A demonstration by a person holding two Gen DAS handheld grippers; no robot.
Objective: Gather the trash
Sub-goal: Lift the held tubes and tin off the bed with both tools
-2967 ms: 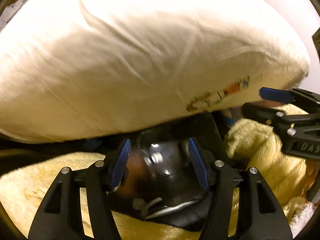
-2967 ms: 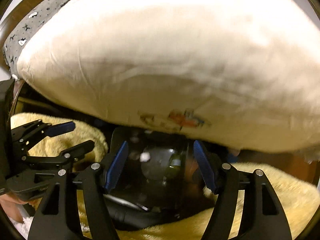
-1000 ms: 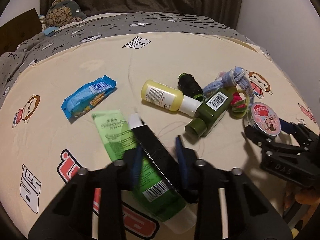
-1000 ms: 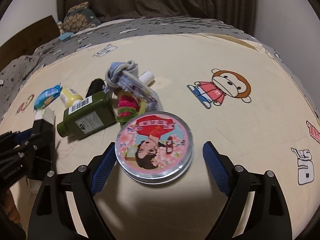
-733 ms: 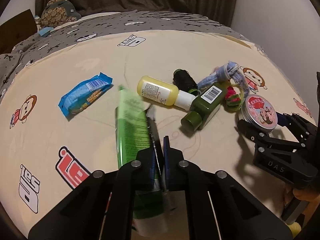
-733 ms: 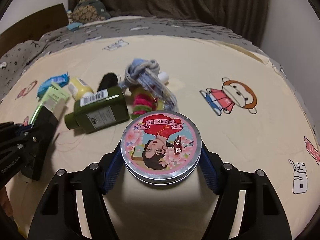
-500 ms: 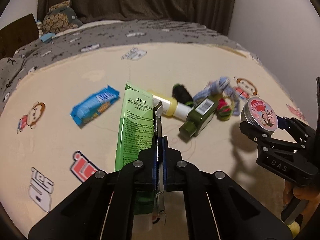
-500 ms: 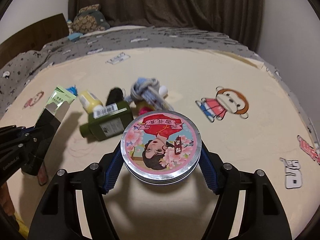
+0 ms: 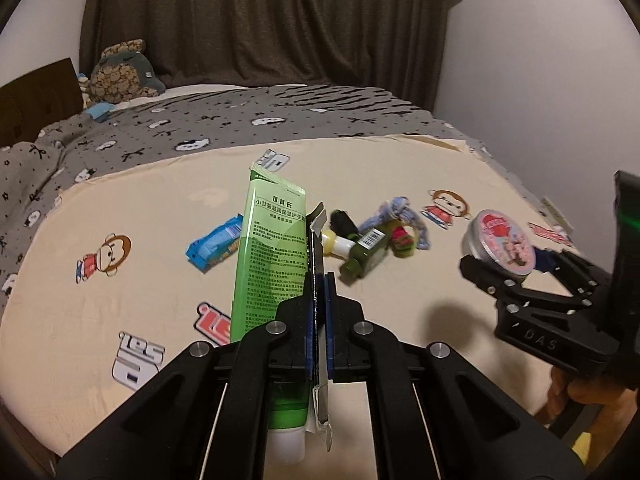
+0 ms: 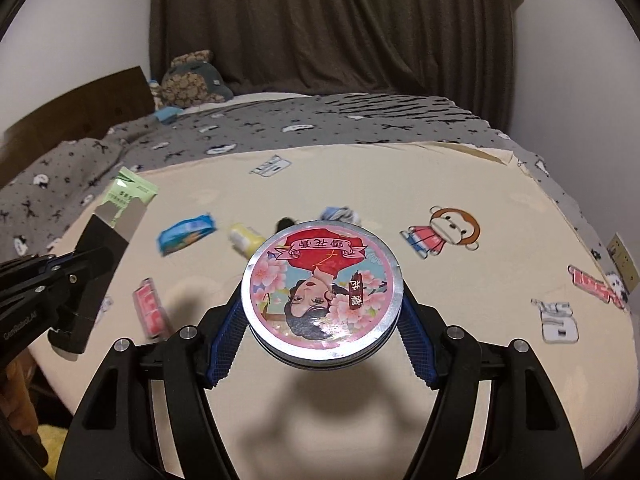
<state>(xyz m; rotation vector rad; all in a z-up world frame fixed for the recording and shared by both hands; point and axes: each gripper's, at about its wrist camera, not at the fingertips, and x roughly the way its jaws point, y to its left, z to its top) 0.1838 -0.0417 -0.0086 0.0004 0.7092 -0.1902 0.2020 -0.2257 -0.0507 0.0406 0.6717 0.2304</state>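
Fingers (image 9: 329,320) above cluttered bedsheet (image 9: 160,280)

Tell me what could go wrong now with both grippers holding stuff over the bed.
1. The left hand-held gripper pinches a green tube and a black packet together; the tube sits off to one side and could slide out.
2. The right hand-held gripper grips the round tin only by its rim, so a tilt might drop it onto the sheet.
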